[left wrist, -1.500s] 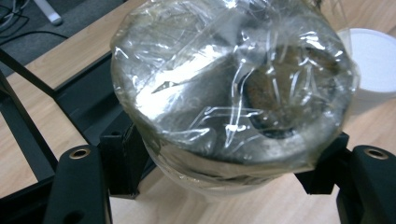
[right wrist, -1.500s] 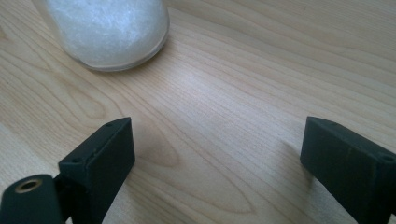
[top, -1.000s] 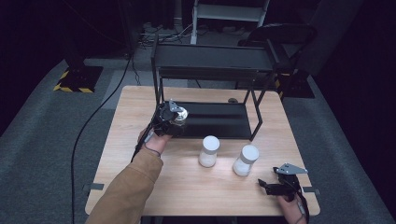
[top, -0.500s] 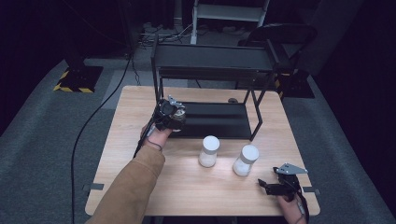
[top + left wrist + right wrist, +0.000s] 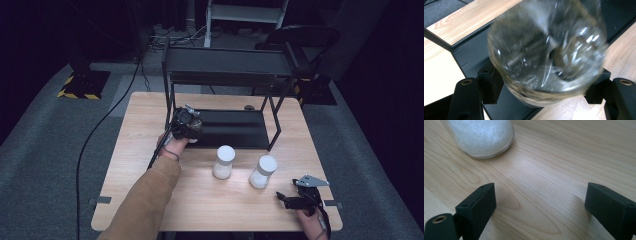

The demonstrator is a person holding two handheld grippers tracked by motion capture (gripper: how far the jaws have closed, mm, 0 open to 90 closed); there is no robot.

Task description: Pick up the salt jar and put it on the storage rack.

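My left gripper [image 5: 189, 126] is shut on a clear glass jar [image 5: 546, 50], pads pressing its sides, over the front left corner of the black rack's lower shelf [image 5: 230, 127]. The jar looks empty and blurred in the left gripper view. Two white-filled jars stand on the table: one [image 5: 223, 162] at the middle, another [image 5: 263, 171] to its right, whose base [image 5: 480, 136] appears ahead of the right jaws. My right gripper [image 5: 287, 199] rests open near the table's front right edge, with bare wood between its fingers [image 5: 477, 206].
A black two-level metal rack [image 5: 227, 62] stands at the back of the wooden table [image 5: 145, 125]. A cable [image 5: 100, 135] trails off the left side across grey carpet. A dark chair [image 5: 305, 37] stands behind the rack.
My left hand has carried the glass jar to the right and lower, toward the rack's lower shelf corner. The right gripper and both white jars have stayed put.
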